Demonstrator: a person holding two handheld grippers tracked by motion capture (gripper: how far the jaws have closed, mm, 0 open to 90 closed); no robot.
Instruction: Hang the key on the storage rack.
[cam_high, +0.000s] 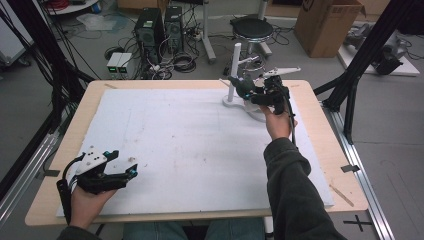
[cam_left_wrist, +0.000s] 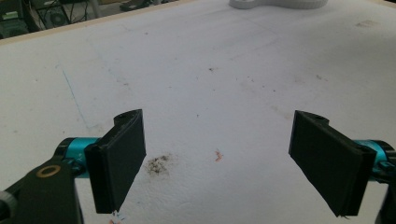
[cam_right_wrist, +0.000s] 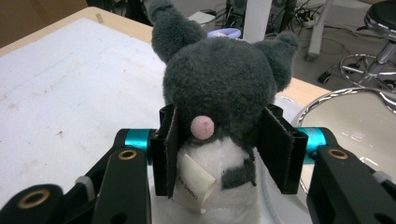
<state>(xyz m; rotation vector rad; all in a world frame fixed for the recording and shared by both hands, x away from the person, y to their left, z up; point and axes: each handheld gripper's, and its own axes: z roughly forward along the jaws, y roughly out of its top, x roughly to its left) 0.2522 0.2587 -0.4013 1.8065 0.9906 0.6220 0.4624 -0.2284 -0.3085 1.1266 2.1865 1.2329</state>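
Observation:
A dark grey plush toy (cam_right_wrist: 219, 79) with pointed ears, a pink spot and a white belly with a paper tag is clamped between both pads of my right gripper (cam_right_wrist: 223, 149). In the high view that gripper (cam_high: 248, 91) holds the plush toy (cam_high: 240, 85) above the far right of the table. It is next to a white stand (cam_high: 233, 70) with an upright post. A white bowl (cam_right_wrist: 355, 121) lies just under and to the right of the toy. My left gripper (cam_high: 121, 163) rests near the front left edge, jaws wide apart and nothing between them (cam_left_wrist: 219, 163).
A white board (cam_high: 190, 145) covers most of the wooden table (cam_high: 330, 150). Behind the table stand computer towers (cam_high: 150, 27), a round stool (cam_high: 252, 27) and a cardboard box (cam_high: 325, 22). Black frame posts (cam_high: 352, 95) flank both sides.

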